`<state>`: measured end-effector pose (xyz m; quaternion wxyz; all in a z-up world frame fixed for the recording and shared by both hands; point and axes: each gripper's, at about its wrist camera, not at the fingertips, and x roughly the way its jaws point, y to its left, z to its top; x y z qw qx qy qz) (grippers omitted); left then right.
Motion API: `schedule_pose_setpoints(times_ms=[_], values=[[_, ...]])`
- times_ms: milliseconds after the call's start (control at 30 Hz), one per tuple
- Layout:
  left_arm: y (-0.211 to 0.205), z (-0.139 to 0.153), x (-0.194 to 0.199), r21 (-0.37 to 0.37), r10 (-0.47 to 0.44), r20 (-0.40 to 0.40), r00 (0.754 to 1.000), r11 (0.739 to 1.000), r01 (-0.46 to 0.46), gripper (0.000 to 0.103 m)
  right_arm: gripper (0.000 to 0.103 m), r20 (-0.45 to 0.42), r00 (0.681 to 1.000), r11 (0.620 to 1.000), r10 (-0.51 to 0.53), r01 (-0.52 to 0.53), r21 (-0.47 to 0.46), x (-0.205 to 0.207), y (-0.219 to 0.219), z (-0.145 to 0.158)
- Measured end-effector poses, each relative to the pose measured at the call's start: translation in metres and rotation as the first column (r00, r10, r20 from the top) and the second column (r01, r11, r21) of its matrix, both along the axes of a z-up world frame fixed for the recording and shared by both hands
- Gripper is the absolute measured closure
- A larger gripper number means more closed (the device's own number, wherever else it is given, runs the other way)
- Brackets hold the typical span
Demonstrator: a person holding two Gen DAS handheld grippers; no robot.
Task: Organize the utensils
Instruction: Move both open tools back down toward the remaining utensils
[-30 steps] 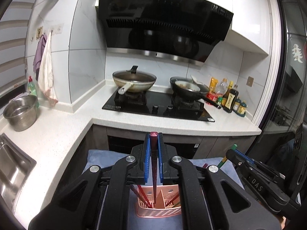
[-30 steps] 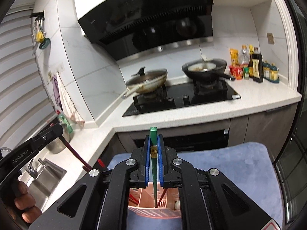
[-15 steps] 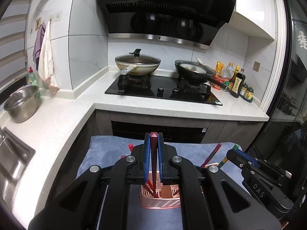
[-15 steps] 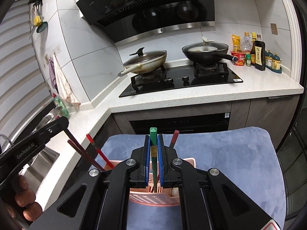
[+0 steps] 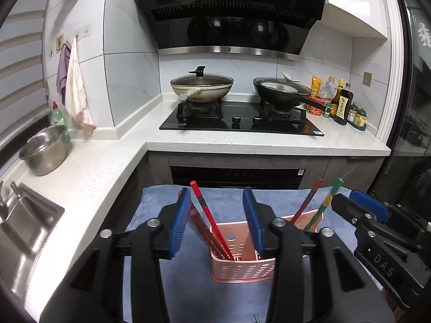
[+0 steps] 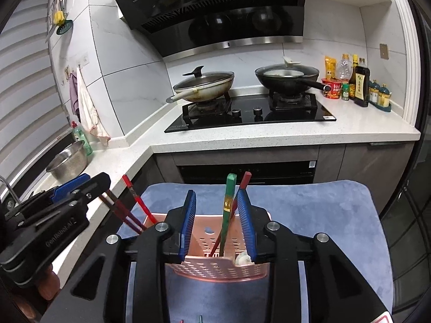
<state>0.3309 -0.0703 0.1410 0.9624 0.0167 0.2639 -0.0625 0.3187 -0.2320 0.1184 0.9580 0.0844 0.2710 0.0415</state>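
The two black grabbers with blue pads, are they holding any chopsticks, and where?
Nothing is held. The left gripper and right gripper have just been opening; the red chopsticks and green chopstick stand loose in the pink perforated plastic basket.

Home kitchen: black range hood [image 5: 231,13] over a two-burner gas hob [image 5: 239,119] carrying a lidded wok [image 5: 202,88] and black frying pan [image 5: 280,94], sauce bottles [image 5: 340,102] on the white L-shaped countertop [image 5: 107,161], steel sink [image 5: 24,231] at left.
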Motion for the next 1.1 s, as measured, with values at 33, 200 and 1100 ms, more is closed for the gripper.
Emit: schedule_pose_setpoints(times_ms=[33, 200, 1100], values=[[0.0, 0.0, -0.001, 0.006, 0.003, 0.0, 1.0, 1.0, -0.003, 0.059, 0.067, 0.003, 1.0, 1.0, 0.001, -0.001, 0.0, -0.002, 0.0, 0.001], [0.002, 0.003, -0.017, 0.014, 0.008, 0.01, 1.0, 1.0, -0.008, 0.052, 0.065, 0.026, 1.0, 1.0, 0.008, -0.008, 0.003, -0.024, 0.001, 0.011], [0.053, -0.099, -0.162, 0.02, 0.036, -0.217, 0.976, 0.999, -0.032, 0.038, 0.057, -0.179, 0.984, 1.0, -0.011, 0.009, -0.01, -0.201, 0.003, -0.089]])
